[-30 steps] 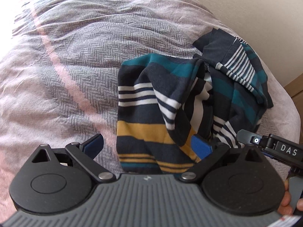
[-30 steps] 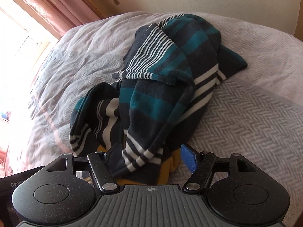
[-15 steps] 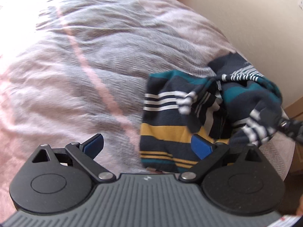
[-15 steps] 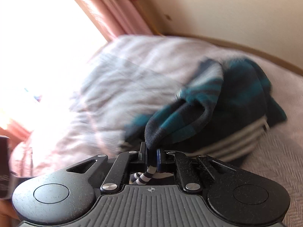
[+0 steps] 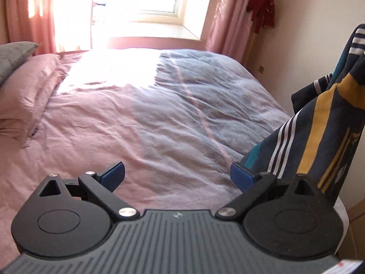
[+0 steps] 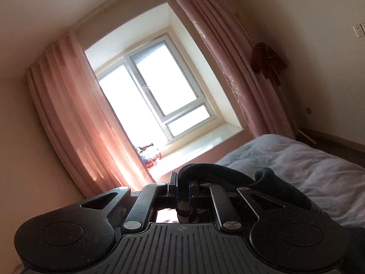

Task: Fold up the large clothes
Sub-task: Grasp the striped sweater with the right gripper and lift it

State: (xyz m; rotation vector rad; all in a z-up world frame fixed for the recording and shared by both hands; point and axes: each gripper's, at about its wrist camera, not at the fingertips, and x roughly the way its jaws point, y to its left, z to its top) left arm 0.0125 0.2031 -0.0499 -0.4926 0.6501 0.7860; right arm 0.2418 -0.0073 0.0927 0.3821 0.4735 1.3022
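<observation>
A striped garment (image 5: 324,132) in navy, teal, mustard and white hangs in the air at the right edge of the left wrist view, lifted off the bed. My left gripper (image 5: 178,175) is open over the bedspread, nothing between its blue pads, with the cloth hanging just right of its right finger. My right gripper (image 6: 182,189) is shut on a dark fold of the striped garment (image 6: 212,171), which drapes over its right side. That gripper points up toward the window.
A wide bed (image 5: 141,118) with a pink-grey herringbone cover fills the left wrist view. A grey pillow (image 5: 13,54) lies far left. Pink curtains (image 6: 75,123) frame a bright window (image 6: 150,96). A red item (image 6: 267,64) hangs on the right wall.
My right gripper shut on the striped garment and lifted it off the bed, tilting up toward the window. The left gripper swung up too and stayed open.
</observation>
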